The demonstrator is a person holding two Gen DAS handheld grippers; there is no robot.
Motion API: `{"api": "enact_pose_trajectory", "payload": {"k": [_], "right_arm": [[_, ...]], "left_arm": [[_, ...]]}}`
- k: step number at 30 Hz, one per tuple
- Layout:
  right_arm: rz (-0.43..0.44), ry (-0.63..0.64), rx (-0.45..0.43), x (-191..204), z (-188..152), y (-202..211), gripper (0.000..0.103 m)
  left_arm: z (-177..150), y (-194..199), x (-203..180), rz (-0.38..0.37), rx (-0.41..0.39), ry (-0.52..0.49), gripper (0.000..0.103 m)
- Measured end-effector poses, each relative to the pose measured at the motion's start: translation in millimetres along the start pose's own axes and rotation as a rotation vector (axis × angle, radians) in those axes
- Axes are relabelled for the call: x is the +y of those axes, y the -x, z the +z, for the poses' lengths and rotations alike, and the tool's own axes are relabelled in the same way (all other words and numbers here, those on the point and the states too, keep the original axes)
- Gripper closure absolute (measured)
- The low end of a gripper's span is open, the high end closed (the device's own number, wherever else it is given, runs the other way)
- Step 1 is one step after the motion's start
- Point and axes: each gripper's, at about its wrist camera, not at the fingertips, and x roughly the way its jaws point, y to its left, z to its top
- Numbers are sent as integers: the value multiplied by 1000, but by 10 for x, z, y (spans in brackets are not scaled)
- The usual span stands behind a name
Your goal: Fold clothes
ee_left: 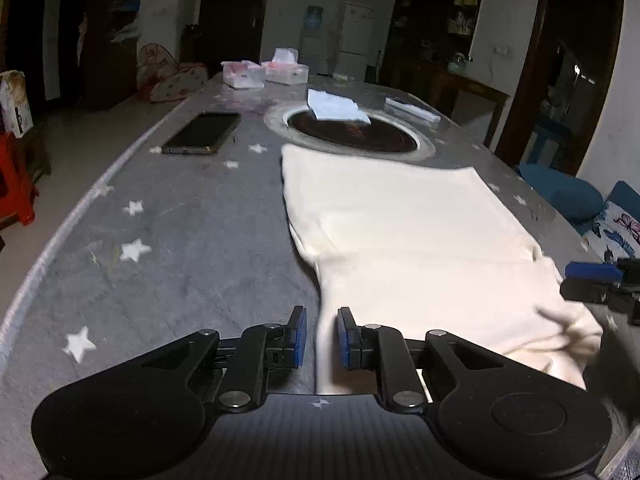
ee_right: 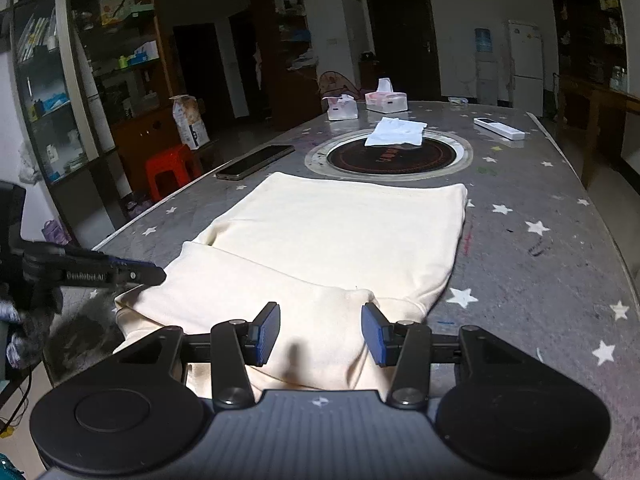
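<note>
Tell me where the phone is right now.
In the left wrist view the phone lies left of the round hotplate, beyond the cream garment.

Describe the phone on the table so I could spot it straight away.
Start at the round dark hotplate set into the middle of the star-patterned table. Left of it, near the table's edge and beyond the cream garment, lies the phone. It is the only flat, dark, glossy slab; the things around it are white.

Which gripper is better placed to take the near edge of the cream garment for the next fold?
Probably left: the left gripper already has the cream garment edge between its narrow jaws. The right gripper hovers open above the cloth.
</note>
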Motion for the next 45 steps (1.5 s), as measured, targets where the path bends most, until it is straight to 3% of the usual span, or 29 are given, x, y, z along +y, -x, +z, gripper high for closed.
{"api": "enact_pose_trajectory", "payload": {"k": [8, 14, 22, 27, 30, 37, 41, 45], "right_arm": [[0, 38, 6, 49, 72, -161, 58], [-15, 25, 45, -55, 49, -355, 58], [0, 152, 29, 131, 10, -107, 58], [-15, 236, 91, 246, -160, -124, 58], [-28, 271, 79, 320, -185, -55, 58], [11, 218, 32, 403, -48, -132, 58], [17, 254, 71, 476, -156, -238, 58], [6, 254, 54, 437, -149, -107, 58]], "left_arm": [[280, -183, -272, -119, -54, -48, 84], [232, -438, -275, -76, -2, -81, 81], [169, -106, -369, -130, -41, -164, 83], [-44, -6, -494, -155, -10, -262, 83], [-113, 36, -561, -161, -9, -305, 83], [-133, -17, -779, -222, -20, -347, 83], [-208, -5, -810, -220, -18, -373, 83], [-179, 121, -699, -198, -34, -362, 82]]}}
